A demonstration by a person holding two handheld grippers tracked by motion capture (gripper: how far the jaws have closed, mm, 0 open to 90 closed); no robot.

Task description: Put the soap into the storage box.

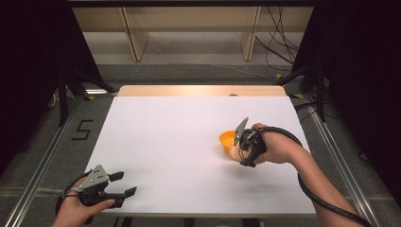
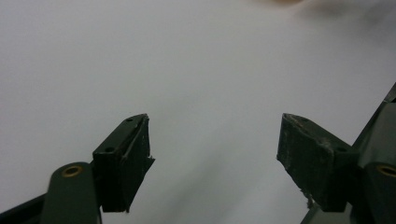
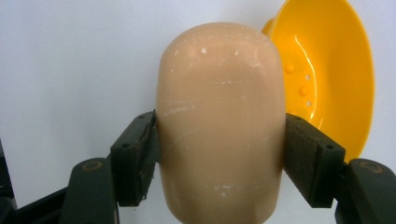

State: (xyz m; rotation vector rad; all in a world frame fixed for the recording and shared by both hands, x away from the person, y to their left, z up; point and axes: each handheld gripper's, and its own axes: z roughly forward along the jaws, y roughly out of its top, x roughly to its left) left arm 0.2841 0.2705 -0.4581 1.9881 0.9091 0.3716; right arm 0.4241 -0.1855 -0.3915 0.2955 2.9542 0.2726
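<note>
- Two grippers on a white bench (image 1: 189, 142), well apart.
- Right gripper (image 3: 219, 140): jaws pinching a peach-coloured rounded block (image 3: 219, 121) from both sides, pads flat against its flanks. Scuffed, pale specks on the surface. Bottom end cut off by the lower edge of the right gripper view; underside hidden, so cannot tell whether resting on the bench or lifted.
- Yellow bowl (image 3: 327, 70) just behind and beside the block, tipped with its inside facing the camera. Small holes and bumps visible inside. Near rim hidden behind the block and one pad; contact between bowl and block not discernible.
- High view: right gripper (image 1: 240, 150) at the right-centre of the bench, hand (image 1: 274, 144) wrapped around it. Bowl (image 1: 227, 139) partly covered by the gripper's grey plate; block (image 1: 234, 153) barely visible, just a pale sliver below the bowl.
- Left gripper (image 1: 124, 183) at the near left corner of the bench, jaws spread wide, nothing between them.
- Left gripper view: jaws (image 2: 215, 149) over bare white surface, pad edges frayed. Blurred orange smear at the top edge, too soft and cropped to identify.
</note>
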